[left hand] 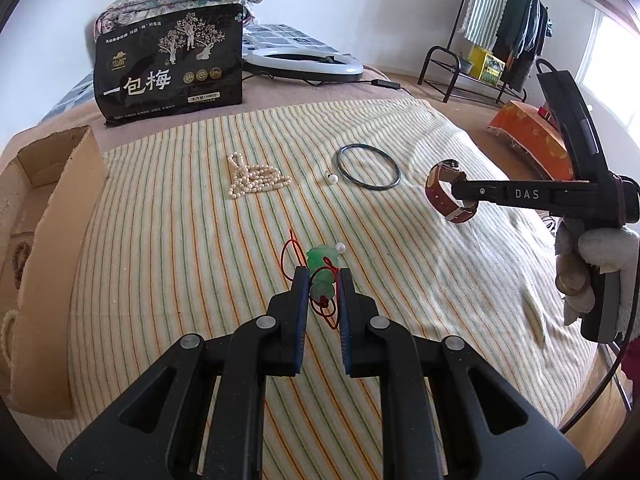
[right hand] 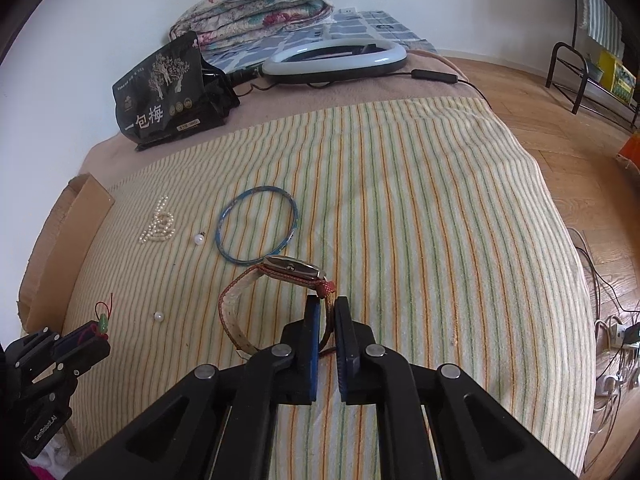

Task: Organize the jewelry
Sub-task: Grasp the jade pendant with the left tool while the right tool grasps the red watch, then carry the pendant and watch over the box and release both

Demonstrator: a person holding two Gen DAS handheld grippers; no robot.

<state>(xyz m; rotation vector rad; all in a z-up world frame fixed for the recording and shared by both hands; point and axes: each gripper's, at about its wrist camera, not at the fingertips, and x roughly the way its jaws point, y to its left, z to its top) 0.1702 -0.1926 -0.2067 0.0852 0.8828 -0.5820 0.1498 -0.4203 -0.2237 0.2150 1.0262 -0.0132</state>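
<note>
My left gripper (left hand: 323,274) is shut on a green jade pendant (left hand: 322,268) with a red cord, just above the striped cloth. It also shows at the lower left of the right wrist view (right hand: 86,334). My right gripper (right hand: 326,304) is shut on the strap of a brown leather watch (right hand: 280,276), which also shows in the left wrist view (left hand: 448,190). A pearl necklace (left hand: 252,178) lies in a heap at centre left. A dark bangle (left hand: 368,166) lies flat beside a pearl earring (left hand: 333,178). A second loose pearl (left hand: 340,247) lies by the pendant.
An open cardboard box (left hand: 44,216) stands at the cloth's left edge. A black snack bag (left hand: 170,66), a ring light (left hand: 308,62) and folded quilts (right hand: 260,4) sit at the back. A clothes rack (left hand: 504,32) and orange cloth (left hand: 532,132) are at the right.
</note>
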